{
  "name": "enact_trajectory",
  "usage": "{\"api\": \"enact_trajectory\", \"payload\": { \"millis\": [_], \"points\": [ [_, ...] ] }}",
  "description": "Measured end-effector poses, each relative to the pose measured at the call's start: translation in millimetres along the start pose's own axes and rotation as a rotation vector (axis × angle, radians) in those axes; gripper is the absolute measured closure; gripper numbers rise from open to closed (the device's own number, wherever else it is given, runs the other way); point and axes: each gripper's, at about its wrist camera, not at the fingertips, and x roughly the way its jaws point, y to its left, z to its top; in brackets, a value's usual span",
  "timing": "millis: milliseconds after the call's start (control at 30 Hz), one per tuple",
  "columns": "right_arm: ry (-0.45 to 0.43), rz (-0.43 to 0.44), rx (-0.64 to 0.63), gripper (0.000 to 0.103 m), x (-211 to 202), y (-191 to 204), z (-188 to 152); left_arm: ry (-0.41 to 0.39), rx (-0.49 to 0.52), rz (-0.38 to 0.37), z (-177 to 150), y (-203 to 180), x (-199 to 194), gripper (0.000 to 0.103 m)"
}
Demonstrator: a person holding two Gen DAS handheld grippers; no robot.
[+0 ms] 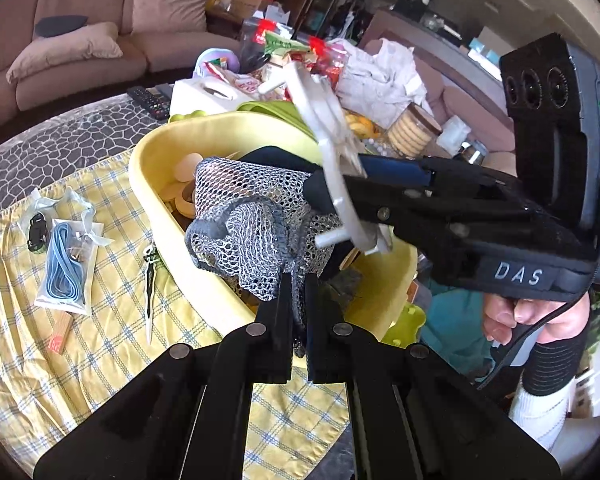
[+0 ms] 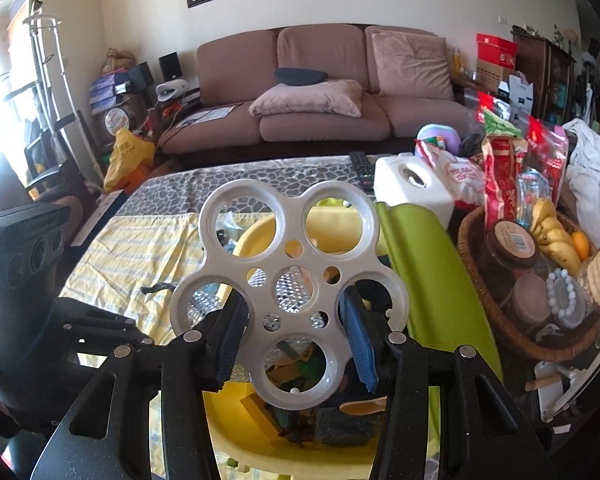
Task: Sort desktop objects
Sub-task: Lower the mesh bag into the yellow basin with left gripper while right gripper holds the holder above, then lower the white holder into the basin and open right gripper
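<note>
My left gripper (image 1: 299, 280) is shut on a grey mesh bag (image 1: 252, 224) and holds it over the yellow tub (image 1: 156, 160). My right gripper (image 2: 296, 328) is shut on a white plastic holder (image 2: 288, 292) with round holes, held upright above the tub (image 2: 260, 428). The holder also shows in the left wrist view (image 1: 332, 148), clamped by the right gripper (image 1: 340, 196) just above the mesh bag. The tub holds wooden pieces and dark items, partly hidden by the mesh.
A yellow checked cloth (image 1: 100, 360) carries a packet with a blue cable (image 1: 66, 264) and a small dagger-shaped object (image 1: 150, 284). A green lid (image 2: 432, 280), a wicker basket (image 2: 512, 340) of jars and bananas, a white box (image 2: 412, 184) and snack bags crowd the right.
</note>
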Motion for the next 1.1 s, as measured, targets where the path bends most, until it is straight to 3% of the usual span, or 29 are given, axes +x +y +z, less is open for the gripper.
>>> {"api": "enact_trajectory", "payload": {
  "millis": [233, 367, 567, 667, 767, 833, 900, 1000, 1100],
  "points": [
    [0.119, 0.052, 0.047, 0.054, 30.9, -11.3, -10.4, 0.044, 0.023, 0.022, -2.0, -3.4, 5.1, 0.099],
    [0.143, -0.001, 0.056, 0.052, 32.8, -18.6, -16.1, 0.072, 0.070, 0.019, -1.9, -18.5, 14.1, 0.099],
    [0.184, -0.082, -0.021, 0.034, 25.5, -16.8, -26.6, 0.108, 0.102, 0.032, -3.2, -28.9, 28.7, 0.096],
    [0.188, -0.078, -0.041, 0.034, 17.9, -21.1, -32.0, 0.106, 0.092, 0.018, -7.5, -26.4, 26.9, 0.088],
    [0.167, -0.067, -0.042, 0.035, 9.0, -22.4, -31.1, 0.086, 0.077, -0.008, -12.4, -25.0, 15.5, 0.072],
    [0.151, -0.073, -0.063, 0.035, 1.5, -17.4, -29.5, 0.062, 0.068, -0.025, -15.4, -24.5, 2.7, 0.055],
    [0.127, -0.048, -0.075, 0.035, -6.1, -12.3, -25.4, 0.036, 0.066, -0.021, -18.2, -23.7, -10.7, 0.049],
    [0.089, -0.029, -0.087, 0.035, -17.8, -6.0, -20.6, -0.001, 0.037, -0.028, -20.0, -17.7, -29.1, 0.049],
    [-0.006, 0.028, -0.009, 0.035, -28.2, -9.2, -9.8, -0.040, 0.010, -0.017, -21.0, -7.8, -43.9, 0.049]
  ]
}}
